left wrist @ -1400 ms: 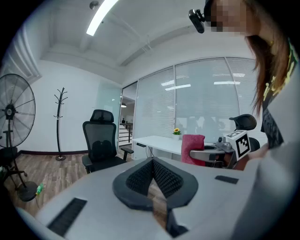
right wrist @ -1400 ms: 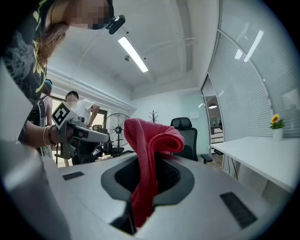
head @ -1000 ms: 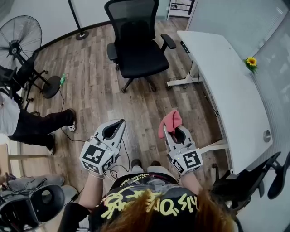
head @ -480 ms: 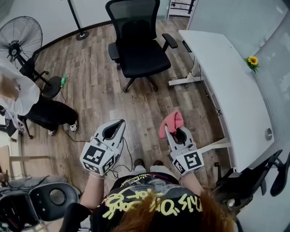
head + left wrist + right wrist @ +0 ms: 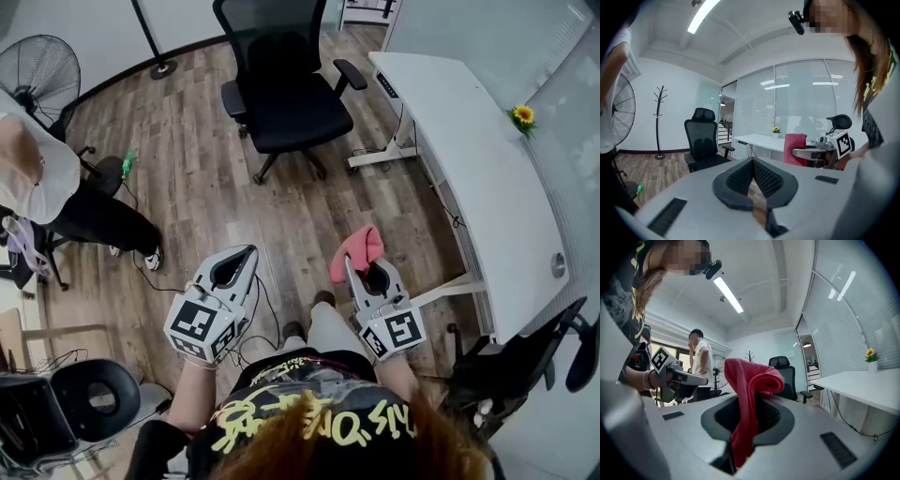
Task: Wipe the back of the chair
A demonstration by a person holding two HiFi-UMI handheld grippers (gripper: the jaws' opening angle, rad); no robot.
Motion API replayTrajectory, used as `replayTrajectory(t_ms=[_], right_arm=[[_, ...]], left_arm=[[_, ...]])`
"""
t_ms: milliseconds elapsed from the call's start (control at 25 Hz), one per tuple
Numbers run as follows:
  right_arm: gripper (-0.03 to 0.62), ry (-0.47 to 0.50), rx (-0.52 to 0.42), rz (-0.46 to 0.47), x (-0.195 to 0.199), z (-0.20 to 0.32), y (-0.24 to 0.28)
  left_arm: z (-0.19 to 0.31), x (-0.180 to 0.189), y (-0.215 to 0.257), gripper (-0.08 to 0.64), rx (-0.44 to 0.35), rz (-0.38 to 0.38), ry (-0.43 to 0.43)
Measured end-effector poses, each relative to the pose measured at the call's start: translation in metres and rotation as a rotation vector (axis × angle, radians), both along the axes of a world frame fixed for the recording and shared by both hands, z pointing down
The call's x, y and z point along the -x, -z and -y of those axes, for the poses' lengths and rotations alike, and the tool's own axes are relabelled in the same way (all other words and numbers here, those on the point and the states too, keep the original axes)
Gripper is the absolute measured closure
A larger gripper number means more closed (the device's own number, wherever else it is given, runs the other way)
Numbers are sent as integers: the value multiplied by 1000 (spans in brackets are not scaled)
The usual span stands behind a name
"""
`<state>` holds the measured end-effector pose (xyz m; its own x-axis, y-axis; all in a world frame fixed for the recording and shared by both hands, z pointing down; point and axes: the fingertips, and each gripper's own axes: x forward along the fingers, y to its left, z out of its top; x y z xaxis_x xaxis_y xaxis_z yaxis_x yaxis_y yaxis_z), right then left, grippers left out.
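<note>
Left gripper (image 5: pixel 236 265): held low at the operator's left, above the wooden floor (image 5: pixel 197 197). In the left gripper view (image 5: pixel 752 160) the ribbed pads meet at their tips. The jaws are closed with nothing between them.

Right gripper (image 5: pixel 364 270): held level with the left one and apart from it. Its jaws are clamped on a red cloth (image 5: pixel 356 251).

Red cloth: in the right gripper view (image 5: pixel 752 380) one end hangs down between the pads. The rest folds over above the jaws in a loose roll.

Office chair (image 5: pixel 281 94): black, with a mesh back, armrests and a headrest. It stands on the floor ahead of both grippers and well apart from them, its seat facing the operator.

Backrest (image 5: pixel 274 33): upright on the far side of the seat. Neither gripper nor the cloth touches it.

White desk (image 5: pixel 487 187): to the right of the chair, with a yellow flower (image 5: pixel 523 115) near its far edge.

Pedestal fan (image 5: pixel 39 70): at far left.

Bystander (image 5: pixel 56 187): stands at left near the fan, in a white top and dark trousers.
</note>
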<state>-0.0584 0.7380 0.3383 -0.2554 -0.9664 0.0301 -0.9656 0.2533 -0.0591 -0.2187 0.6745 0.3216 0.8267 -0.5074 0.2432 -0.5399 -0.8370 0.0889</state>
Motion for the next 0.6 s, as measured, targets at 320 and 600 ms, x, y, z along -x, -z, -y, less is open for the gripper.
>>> replayTrajectory(t_ms=[320, 600], right_arm=[[531, 22, 0, 6, 3, 22, -1], [531, 39, -12, 15, 1, 62, -2]], left_arm=[[14, 9, -5, 566, 10, -4, 34], [49, 11, -8, 566, 15, 7, 53]])
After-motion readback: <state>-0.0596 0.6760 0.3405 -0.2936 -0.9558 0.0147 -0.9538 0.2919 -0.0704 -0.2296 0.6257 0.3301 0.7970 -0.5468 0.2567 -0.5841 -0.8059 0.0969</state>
